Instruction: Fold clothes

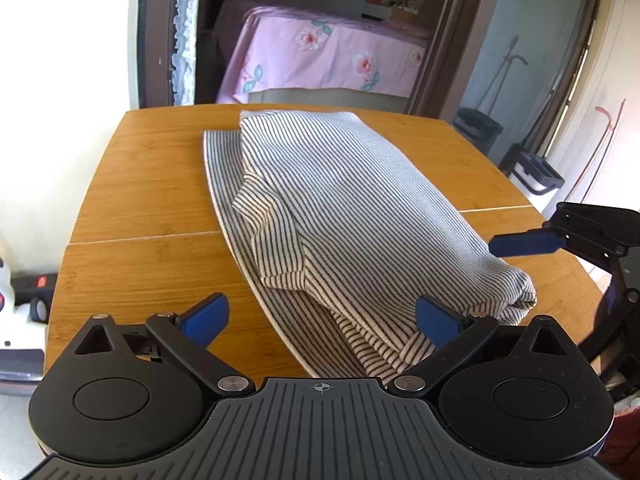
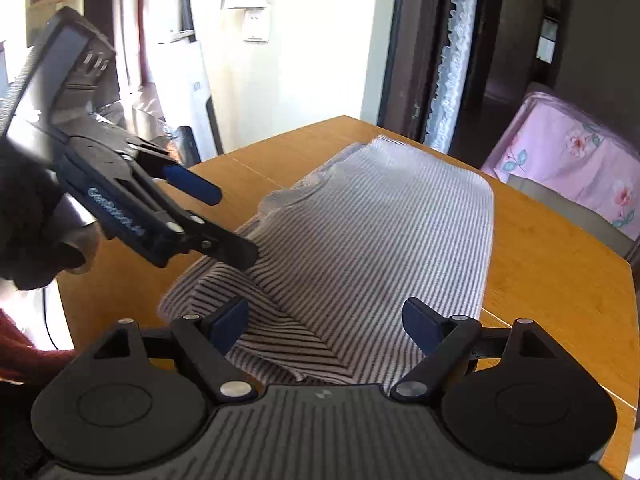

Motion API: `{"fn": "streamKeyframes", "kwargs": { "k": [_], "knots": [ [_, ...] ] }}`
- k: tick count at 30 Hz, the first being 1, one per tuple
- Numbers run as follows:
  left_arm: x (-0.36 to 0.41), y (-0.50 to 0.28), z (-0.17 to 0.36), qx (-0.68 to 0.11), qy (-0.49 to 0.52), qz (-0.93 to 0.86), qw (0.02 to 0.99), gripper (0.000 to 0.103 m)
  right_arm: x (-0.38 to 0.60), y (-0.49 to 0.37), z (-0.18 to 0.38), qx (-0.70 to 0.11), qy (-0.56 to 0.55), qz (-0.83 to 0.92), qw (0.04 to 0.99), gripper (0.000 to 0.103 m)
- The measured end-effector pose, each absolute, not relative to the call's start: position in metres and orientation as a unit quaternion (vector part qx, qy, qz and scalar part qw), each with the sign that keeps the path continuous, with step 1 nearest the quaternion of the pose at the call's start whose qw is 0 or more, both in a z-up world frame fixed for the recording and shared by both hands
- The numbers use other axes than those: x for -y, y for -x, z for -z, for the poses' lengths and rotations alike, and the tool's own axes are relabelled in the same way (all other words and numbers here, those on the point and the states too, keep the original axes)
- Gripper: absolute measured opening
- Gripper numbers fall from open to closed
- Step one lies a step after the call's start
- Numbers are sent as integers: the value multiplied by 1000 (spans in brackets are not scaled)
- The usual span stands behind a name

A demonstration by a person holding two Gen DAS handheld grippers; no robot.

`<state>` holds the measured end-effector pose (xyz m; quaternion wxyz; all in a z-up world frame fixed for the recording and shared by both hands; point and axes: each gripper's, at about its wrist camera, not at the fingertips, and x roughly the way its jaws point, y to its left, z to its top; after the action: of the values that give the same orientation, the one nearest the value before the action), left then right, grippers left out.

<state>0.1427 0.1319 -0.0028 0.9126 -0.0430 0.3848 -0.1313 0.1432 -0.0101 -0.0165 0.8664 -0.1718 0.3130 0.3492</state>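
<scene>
Item: grey-and-white striped knit garment [image 1: 344, 200], partly folded, lying along the middle of the orange-brown bamboo bench [image 1: 152, 200]. An upper layer is doubled over a wider lower layer; one sleeve lies tucked across the fold on the left side in the left wrist view, and a white-edged hem runs along that side. The near end bunches at the bench's front edge.

Left claw [image 1: 320, 320]: released, its blue pads spread wide, poised just above the garment's near end; the right-hand pad sits close against the bunched cloth (contact cannot be told). Nothing held.

Right claw [image 2: 326, 322]: likewise released, pads wide apart, over the near end of the garment from the other side. Nothing held.

In the right wrist view the left claw shows at upper left, gripped by a dark-gloved hand [image 2: 28, 216].

Surroundings: a bed with pink floral cover [image 1: 328, 56] through the doorway beyond the bench; a white lace curtain strip [image 1: 186, 32] at the door frame.
</scene>
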Motion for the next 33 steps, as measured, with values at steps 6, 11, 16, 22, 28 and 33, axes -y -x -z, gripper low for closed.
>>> {"fn": "streamKeyframes", "kwargs": {
  "k": [6,11,16,22,28,33],
  "knots": [
    [-162,-129,-3,-381,30,103,918,103,-13,-121,38,-291,278,-380,833,86],
    [-170,-111,-13,-376,21,137,916,103,-14,-134,44,-295,267,-355,846,70],
    [-144,-99,-11,-372,-17,212,903,103,19,-177,30,-380,79,-349,853,67],
    [-102,-113,20,-386,-116,197,894,103,14,-167,29,-350,121,-354,859,68],
    [-110,-134,11,-380,-73,168,907,103,-3,-138,42,-262,267,-343,861,81],
    [-116,-148,4,-388,-33,163,906,103,-12,-145,58,-235,309,-312,867,81]
  ]
}}
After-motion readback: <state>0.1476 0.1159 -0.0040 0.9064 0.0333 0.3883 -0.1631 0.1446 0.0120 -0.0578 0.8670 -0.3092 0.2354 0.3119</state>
